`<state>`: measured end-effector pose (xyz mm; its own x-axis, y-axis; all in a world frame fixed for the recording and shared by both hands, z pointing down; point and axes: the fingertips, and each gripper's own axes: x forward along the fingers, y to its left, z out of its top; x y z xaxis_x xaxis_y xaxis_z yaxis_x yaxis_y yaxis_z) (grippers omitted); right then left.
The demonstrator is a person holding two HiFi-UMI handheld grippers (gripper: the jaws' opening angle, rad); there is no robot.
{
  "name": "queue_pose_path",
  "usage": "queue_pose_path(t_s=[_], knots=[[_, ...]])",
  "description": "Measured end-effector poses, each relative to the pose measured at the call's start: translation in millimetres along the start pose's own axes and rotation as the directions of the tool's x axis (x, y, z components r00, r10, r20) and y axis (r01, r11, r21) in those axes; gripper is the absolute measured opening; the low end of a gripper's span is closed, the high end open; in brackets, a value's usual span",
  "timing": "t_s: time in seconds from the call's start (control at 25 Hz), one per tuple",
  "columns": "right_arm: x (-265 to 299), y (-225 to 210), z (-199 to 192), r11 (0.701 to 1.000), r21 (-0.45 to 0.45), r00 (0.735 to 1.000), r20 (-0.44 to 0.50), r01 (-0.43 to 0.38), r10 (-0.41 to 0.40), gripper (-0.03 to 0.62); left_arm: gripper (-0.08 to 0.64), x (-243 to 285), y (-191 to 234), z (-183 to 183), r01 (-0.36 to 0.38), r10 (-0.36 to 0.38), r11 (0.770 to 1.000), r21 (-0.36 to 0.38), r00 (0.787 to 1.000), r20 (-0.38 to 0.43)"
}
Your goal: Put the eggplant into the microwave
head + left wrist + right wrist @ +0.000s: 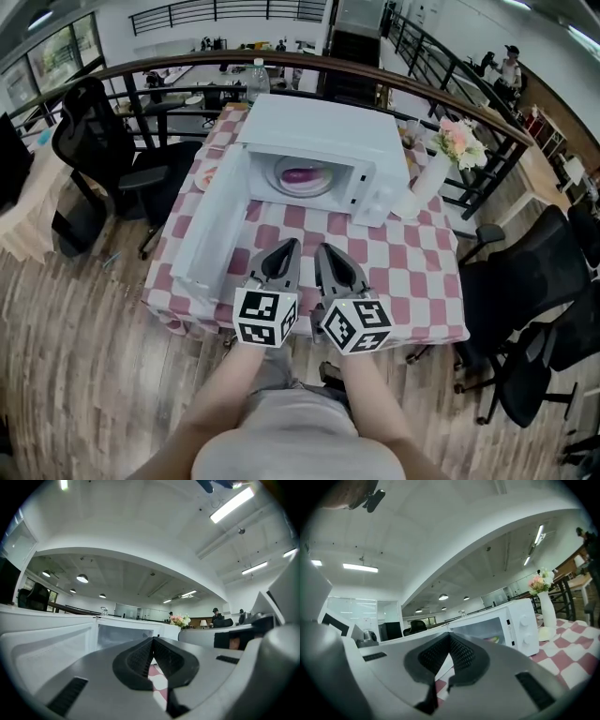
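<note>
The left gripper and the right gripper hover side by side over the surface's near edge, jaws pressed together and empty. The eggplant lies inside the open microwave.

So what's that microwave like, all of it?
The microwave is white and boxy, and looks like smooth plastic or painted metal. It stands upright on the checked tablecloth. Its door hangs wide open to the left. Inside, a purple eggplant lies on a round plate. Two round knobs sit one above the other on its right front panel.
</note>
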<state>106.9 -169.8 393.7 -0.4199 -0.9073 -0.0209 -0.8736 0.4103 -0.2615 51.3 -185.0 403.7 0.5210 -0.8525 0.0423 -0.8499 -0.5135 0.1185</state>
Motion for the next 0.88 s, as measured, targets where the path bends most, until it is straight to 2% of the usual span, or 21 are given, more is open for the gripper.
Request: queue_pose_path(t_s=[0.24, 0.56, 0.88], knots=[[-9, -4, 6, 0.999, -0.036, 1.000, 0.013, 0.025, -0.025, 0.023, 0.005, -4, -7, 4, 0.022, -0.022, 1.000, 0.015, 1.000, 0.011], [-17, -7, 7, 0.993, -0.105, 0.998, 0.033, 0.057, -0.054, 0.023, 0.004, -3, -12, 4, 0.036, -0.036, 0.999, -0.012, 0.999, 0.008], [-24, -2, 8, 0.992, -0.123, 0.998, 0.050, 0.038, -0.032, 0.023, 0.005, -8, -24, 5, 0.054, -0.054, 0.998, 0.017, 0.998, 0.011]])
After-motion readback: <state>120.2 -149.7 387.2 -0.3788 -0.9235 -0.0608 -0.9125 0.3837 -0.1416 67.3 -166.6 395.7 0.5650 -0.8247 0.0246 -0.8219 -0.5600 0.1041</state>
